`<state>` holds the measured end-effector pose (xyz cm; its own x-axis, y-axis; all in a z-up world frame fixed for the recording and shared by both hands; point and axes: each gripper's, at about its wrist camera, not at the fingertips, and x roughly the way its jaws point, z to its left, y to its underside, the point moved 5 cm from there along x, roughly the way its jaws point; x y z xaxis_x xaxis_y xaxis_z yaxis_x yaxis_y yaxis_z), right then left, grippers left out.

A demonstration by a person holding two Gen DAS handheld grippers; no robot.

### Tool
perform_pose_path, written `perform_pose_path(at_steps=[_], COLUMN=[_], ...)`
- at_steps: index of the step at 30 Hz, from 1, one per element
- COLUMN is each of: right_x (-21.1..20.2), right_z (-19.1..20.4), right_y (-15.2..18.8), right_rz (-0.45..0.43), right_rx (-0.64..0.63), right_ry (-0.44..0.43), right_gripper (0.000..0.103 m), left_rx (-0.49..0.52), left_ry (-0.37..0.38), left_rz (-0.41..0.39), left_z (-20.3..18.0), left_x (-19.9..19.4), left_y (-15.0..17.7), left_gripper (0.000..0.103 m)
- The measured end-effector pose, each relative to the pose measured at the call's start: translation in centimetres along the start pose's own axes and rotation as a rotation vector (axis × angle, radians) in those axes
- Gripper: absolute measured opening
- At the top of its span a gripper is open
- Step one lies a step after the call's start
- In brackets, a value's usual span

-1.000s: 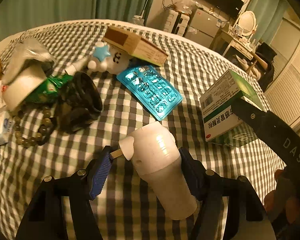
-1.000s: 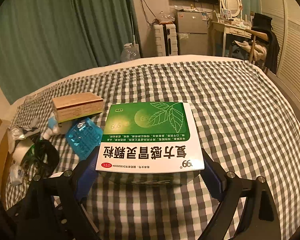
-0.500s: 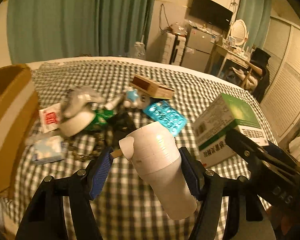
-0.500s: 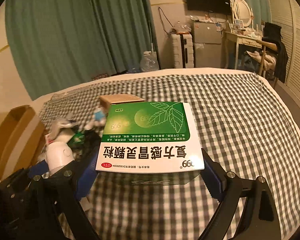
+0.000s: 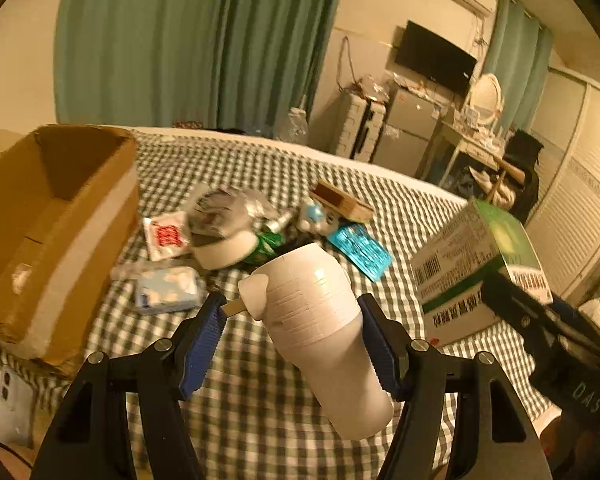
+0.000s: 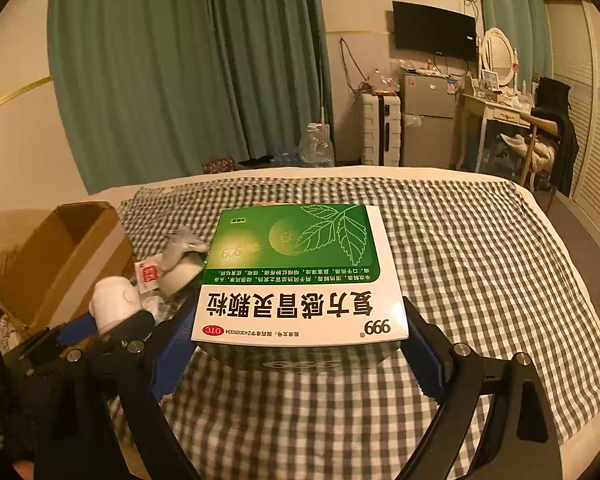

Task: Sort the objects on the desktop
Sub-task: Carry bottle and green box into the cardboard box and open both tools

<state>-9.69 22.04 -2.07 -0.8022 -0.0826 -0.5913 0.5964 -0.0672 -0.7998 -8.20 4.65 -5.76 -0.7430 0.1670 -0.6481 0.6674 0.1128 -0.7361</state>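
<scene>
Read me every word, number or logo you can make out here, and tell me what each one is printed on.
"复方感冒灵颗粒": green and white medicine box, large, upside down to the camera.
"999": same box, white corner and faintly on the green.
"OTC": red oval on that box.
"DAS": black arm of the right gripper.
Too small or blurred: the box's fine print and barcode, the red mark on the white sachet.

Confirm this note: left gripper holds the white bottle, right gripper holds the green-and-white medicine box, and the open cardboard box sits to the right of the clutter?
One error: the cardboard box sits left of the clutter, as the left wrist view shows. The white bottle and medicine box are held as noted.
</scene>
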Motion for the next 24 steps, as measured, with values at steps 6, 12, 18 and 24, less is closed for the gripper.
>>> perform_pose_path(at_steps=[6,12,18,24], right_x=[-1.5,-2.7,-2.3,0.4], right_z=[2.2,6.4,13.6,21.6], right_y=[-1.1,-2.9,-5.2,-5.9], right_rz=[-0.011,-0.034,-0.044,-0.001], right_rx=[0.023,0.021,-0.036,-0.070], right_ry=[-0.057,-0.154,-0.283,-0.412], right_gripper=[0.091,0.091,0.091,0.091], left_rx=[-0.055,-0.121,-0.132,-0.175], left_ry=[-0.017,-0.048,-0.111,-0.221], left_rz=[-0.015,-0.054,-0.106,-0.109], left_z=[3.3,7.8,12.7,19.1], left_x=[-2.0,-4.8,-6.8,-6.7], left_y=[-1.8,-5.7,-9.0,-9.9], left_gripper=[0.068,0.068,0.068,0.068])
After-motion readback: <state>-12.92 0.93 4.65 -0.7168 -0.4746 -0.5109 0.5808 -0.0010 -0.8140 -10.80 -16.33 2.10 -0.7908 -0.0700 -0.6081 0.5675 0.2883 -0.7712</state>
